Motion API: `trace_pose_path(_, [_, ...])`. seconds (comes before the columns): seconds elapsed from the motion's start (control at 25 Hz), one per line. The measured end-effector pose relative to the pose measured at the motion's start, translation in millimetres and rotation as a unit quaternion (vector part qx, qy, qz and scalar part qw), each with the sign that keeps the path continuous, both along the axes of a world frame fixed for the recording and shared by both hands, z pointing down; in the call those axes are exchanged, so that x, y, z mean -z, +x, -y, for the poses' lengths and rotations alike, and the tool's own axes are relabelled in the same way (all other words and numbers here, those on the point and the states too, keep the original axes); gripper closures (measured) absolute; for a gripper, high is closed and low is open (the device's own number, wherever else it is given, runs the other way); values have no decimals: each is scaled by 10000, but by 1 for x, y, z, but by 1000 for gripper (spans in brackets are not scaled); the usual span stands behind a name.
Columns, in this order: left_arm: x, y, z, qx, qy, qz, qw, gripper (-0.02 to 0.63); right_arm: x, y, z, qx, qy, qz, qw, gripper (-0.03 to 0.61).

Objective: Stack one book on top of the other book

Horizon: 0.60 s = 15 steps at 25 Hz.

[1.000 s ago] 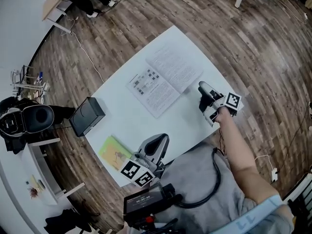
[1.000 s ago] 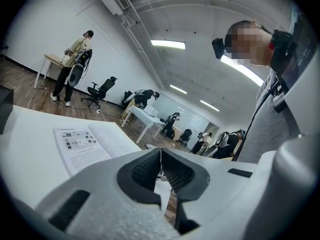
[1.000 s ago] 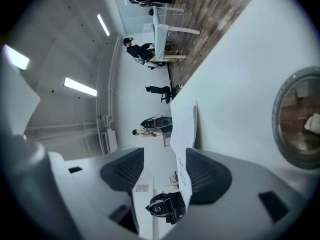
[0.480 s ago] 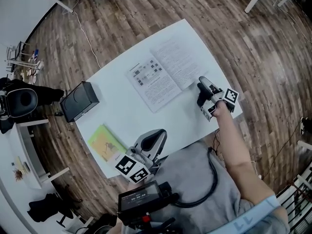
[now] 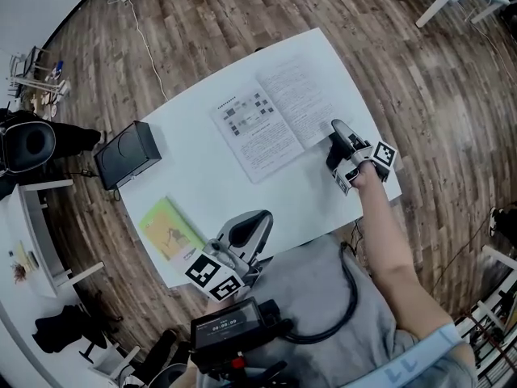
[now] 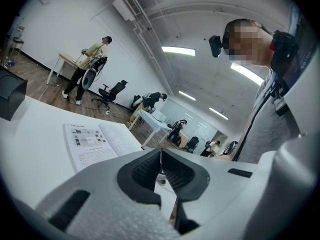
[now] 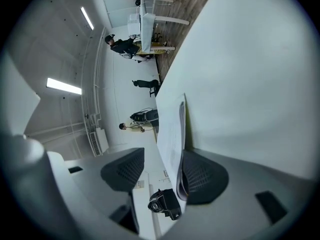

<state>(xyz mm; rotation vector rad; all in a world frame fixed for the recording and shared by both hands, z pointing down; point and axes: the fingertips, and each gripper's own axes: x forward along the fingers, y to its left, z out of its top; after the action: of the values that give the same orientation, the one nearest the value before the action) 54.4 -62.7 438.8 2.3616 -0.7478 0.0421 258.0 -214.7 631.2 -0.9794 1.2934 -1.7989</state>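
Jaws wide, the right gripper [image 5: 337, 136] straddles the edge of the open book [image 5: 271, 120], where a squeeze could pinch only loose pages and tear them; left gripper [image 5: 255, 221] closed, empty, near the yellow book [image 5: 168, 230].

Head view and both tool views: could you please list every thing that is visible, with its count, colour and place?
table: one, white, middle of the head view
open book: one, white pages, far right part of the table
closed book: one, green-yellow cover, near left corner of the table
box: one, black, at the table's left edge
floor: brown wood, around the table
shirt: one, grey, bottom of the head view
left tool: one, grey, near table edge, shut, empty
right tool: one, grey, at the open book's right edge, open, page edge between its pads
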Motion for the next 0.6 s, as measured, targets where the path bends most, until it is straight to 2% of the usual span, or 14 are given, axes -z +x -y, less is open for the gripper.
trace_pose_path(0.32, [-2, 3, 5, 43, -48, -31, 10000, 594, -1, 3, 3, 65, 95, -22, 9999, 348])
trace_pose_path(0.36, [-2, 3, 6, 49, -50, -37, 10000, 594, -3, 3, 2, 79, 69, -96, 9999, 366])
trace_pose_path(0.48, [0, 2, 5, 66, -41, -44, 10000, 594, -9, 2, -3, 27, -70, -272, 9996, 513])
trace_pose_path(0.6, [1, 1, 5, 98, -38, -25, 9999, 594, -8, 3, -3, -89, -60, -221, 9997, 526])
